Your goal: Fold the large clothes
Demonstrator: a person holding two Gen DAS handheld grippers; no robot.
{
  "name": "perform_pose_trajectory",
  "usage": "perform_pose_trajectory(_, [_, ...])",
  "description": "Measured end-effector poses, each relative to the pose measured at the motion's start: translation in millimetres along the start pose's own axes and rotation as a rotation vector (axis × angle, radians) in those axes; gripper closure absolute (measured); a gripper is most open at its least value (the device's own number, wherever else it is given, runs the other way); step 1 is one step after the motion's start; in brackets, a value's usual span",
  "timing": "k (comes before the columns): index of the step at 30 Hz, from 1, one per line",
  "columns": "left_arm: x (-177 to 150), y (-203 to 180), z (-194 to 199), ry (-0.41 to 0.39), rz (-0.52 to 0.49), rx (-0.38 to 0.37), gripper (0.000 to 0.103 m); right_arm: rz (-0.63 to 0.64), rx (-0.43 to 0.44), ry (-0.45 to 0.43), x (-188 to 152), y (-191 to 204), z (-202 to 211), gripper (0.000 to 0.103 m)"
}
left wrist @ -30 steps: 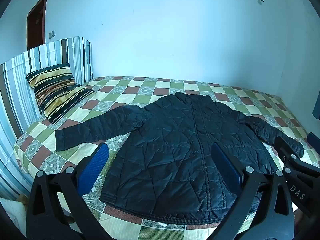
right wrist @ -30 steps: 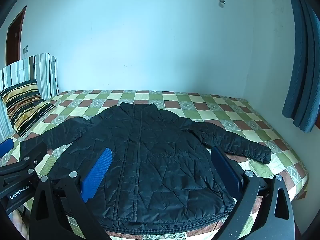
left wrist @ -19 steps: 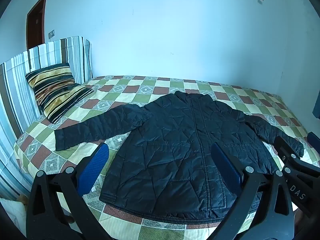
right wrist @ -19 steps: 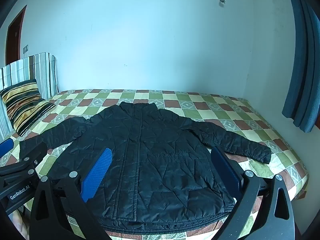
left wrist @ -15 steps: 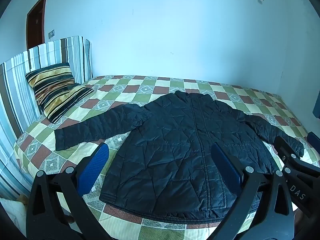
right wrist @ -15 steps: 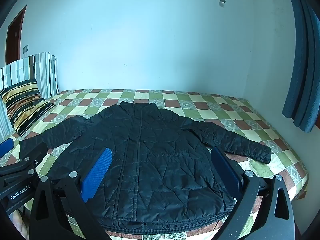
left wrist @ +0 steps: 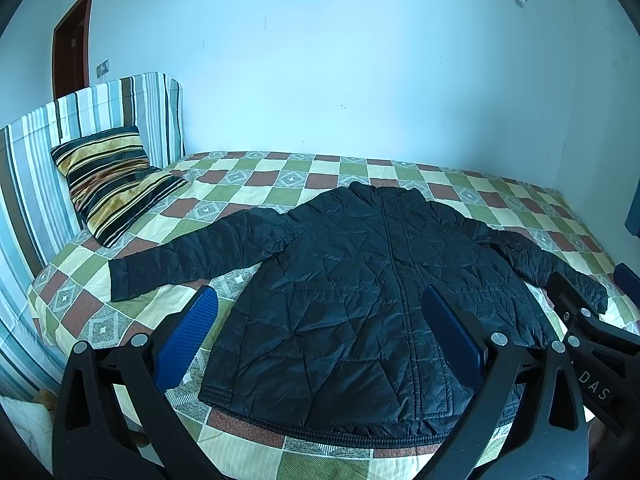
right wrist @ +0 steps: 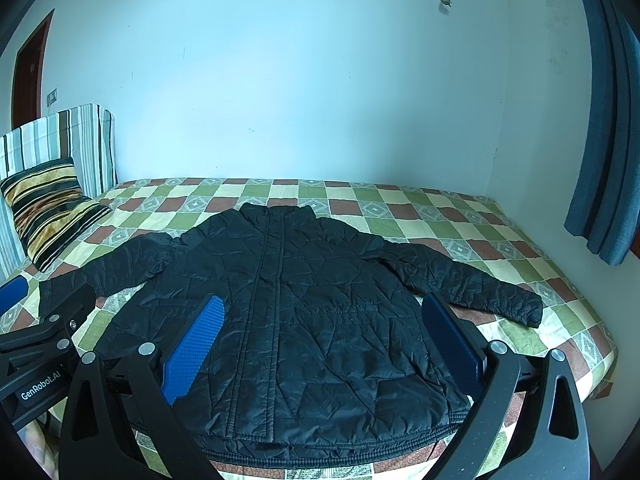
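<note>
A black quilted jacket (left wrist: 360, 292) lies flat, front up, zipped, on the checked bedspread (left wrist: 248, 176), both sleeves spread out to the sides. It also shows in the right wrist view (right wrist: 304, 304). My left gripper (left wrist: 320, 332) is open and empty, held above the near hem, left of the zip. My right gripper (right wrist: 320, 336) is open and empty, held above the hem toward the jacket's right side. Each gripper shows at the edge of the other's view.
A striped pillow (left wrist: 112, 184) leans on the striped headboard (left wrist: 60, 128) at the left. A pale wall runs behind the bed. A blue curtain (right wrist: 604, 128) hangs at the right. The bed's near edge (left wrist: 320, 456) is just below the hem.
</note>
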State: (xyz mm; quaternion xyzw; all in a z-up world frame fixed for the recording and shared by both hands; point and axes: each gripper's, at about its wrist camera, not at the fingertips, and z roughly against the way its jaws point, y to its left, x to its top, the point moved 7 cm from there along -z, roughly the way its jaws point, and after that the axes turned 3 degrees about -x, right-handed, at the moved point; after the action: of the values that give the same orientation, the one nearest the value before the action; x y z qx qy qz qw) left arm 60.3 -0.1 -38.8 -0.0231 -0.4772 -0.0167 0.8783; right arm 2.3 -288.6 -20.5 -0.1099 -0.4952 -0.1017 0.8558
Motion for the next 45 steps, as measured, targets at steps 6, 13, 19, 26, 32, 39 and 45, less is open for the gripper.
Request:
perform_pose_trajectory(6, [0, 0, 0, 0.003, 0.001, 0.0, 0.002, 0.0, 0.0, 0.002, -1, 1, 0, 0.005])
perform_pose_trajectory(13, [-4, -1, -3, 0.006, -0.001, 0.0, 0.002, 0.003, 0.002, 0.005, -3, 2, -2, 0.005])
perform_pose_trajectory(19, [-7, -2, -6, 0.015, -0.001, 0.0, 0.002, 0.006, 0.004, 0.015, -5, 4, -6, 0.005])
perform_pose_trajectory(26, [-11, -1, -17, 0.04, -0.001, 0.003, 0.002, 0.008, 0.007, 0.038, -9, 6, -16, 0.005])
perform_pose_trajectory(32, [-18, -3, -35, 0.076, -0.013, 0.013, 0.002, 0.004, 0.011, 0.067, -16, 6, -31, 0.005])
perform_pose_trajectory(39, [-28, 1, -72, 0.128, -0.024, 0.043, 0.002, -0.043, 0.015, 0.124, -29, -11, -62, 0.005])
perform_pose_trajectory(45, [-36, 23, -116, 0.17, -0.008, 0.109, 0.002, -0.148, -0.049, 0.182, -42, -66, -103, 0.005])
